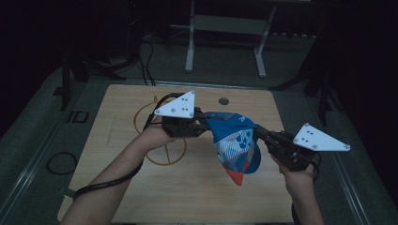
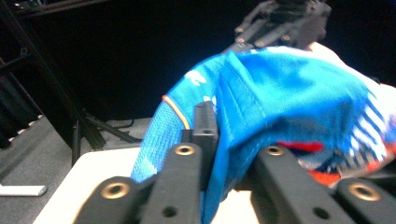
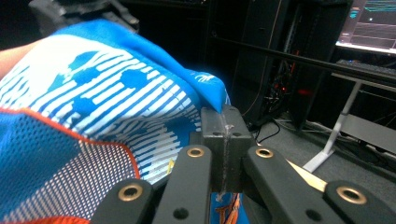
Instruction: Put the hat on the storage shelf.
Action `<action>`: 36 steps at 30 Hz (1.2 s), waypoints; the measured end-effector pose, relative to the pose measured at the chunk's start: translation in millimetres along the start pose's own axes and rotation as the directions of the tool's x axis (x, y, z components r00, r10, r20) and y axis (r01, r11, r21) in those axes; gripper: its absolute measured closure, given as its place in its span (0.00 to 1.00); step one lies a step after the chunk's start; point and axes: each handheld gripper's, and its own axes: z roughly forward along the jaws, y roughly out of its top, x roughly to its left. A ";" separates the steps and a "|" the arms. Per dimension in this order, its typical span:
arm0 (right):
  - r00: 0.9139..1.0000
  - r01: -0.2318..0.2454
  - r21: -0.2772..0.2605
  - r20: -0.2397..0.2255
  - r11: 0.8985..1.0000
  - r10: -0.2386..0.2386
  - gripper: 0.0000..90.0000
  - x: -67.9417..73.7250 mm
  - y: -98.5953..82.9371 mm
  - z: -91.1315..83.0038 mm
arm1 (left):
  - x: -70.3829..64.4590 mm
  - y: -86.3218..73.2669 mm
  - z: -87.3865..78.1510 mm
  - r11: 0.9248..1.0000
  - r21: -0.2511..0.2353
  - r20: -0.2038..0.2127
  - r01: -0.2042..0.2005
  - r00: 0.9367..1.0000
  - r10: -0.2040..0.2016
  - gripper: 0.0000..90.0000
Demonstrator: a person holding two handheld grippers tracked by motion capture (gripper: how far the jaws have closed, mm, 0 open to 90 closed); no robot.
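Observation:
A blue, white and orange mesh garment (image 1: 236,143) hangs above the middle of the wooden table (image 1: 202,197), held between both grippers. My left gripper (image 1: 209,124) is shut on its left edge, and in the left gripper view the blue cloth (image 2: 261,107) drapes over the jaws. My right gripper (image 1: 257,132) is shut on the right edge; in the right gripper view the pads (image 3: 224,135) pinch a blue hem (image 3: 205,84) of the garment. The cloth's orange-trimmed lower corner (image 1: 238,178) dangles free.
A yellow wire ring stand (image 1: 162,154) lies on the table under my left hand. A round hole (image 1: 224,101) sits near the table's far edge. A white frame (image 1: 225,28) stands on the floor beyond the table. Black cables trail at the left.

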 end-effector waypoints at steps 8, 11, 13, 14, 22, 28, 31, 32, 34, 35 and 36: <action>1.000 -0.006 -0.016 0.010 1.000 0.006 1.00 -4.3 12.9 -2.3 | -6.9 1.3 -9.1 0.999 0.047 -0.048 0.004 0.999 -0.001 0.65; 1.000 -0.004 -0.021 0.010 1.000 0.004 1.00 -4.6 17.8 -1.8 | -9.3 0.0 -14.4 0.998 0.067 -0.075 0.002 0.997 0.003 0.56; 1.000 0.004 -0.021 0.017 1.000 -0.004 1.00 -4.5 22.4 -0.8 | -10.4 -1.4 -18.7 0.997 0.074 -0.086 0.002 0.996 0.005 0.51; 1.000 0.004 -0.021 0.017 1.000 -0.004 1.00 -4.5 22.4 -0.8 | -11.0 -2.0 -20.6 0.997 0.079 -0.099 0.001 0.995 0.006 0.51; 1.000 -0.001 -0.033 0.025 0.999 0.002 1.00 -7.8 32.8 6.3 | -13.1 -10.6 -50.2 0.996 0.074 -0.200 0.046 0.979 -0.030 0.36; 1.000 -0.003 -0.032 0.029 0.999 0.004 1.00 -7.7 39.4 18.4 | -19.4 -23.3 -82.4 0.994 0.070 -0.305 0.085 0.950 -0.060 0.20; 0.999 -0.009 -0.036 0.032 0.999 0.010 1.00 -8.0 45.0 29.1 | -21.8 -33.8 -96.6 0.992 0.057 -0.371 0.110 0.925 -0.081 0.07; 0.999 -0.006 -0.036 0.034 0.999 0.008 1.00 -7.8 46.7 32.2 | -23.2 -37.9 -101.3 0.991 0.061 -0.398 0.117 0.913 -0.083 0.06; 0.999 -0.011 -0.039 0.035 0.999 0.013 1.00 -7.6 48.8 36.2 | -26.3 -48.4 -112.0 0.986 0.059 -0.421 0.155 0.900 -0.116 0.04; 0.999 -0.014 -0.038 0.030 0.999 0.015 1.00 -7.2 52.4 43.0 | -30.4 -58.7 -120.4 0.983 0.055 -0.441 0.173 0.888 -0.131 0.03; 0.999 -0.014 -0.038 0.030 0.999 0.015 1.00 -7.2 52.4 43.0 | -30.4 -58.7 -120.4 0.983 0.055 -0.441 0.173 0.888 -0.131 0.03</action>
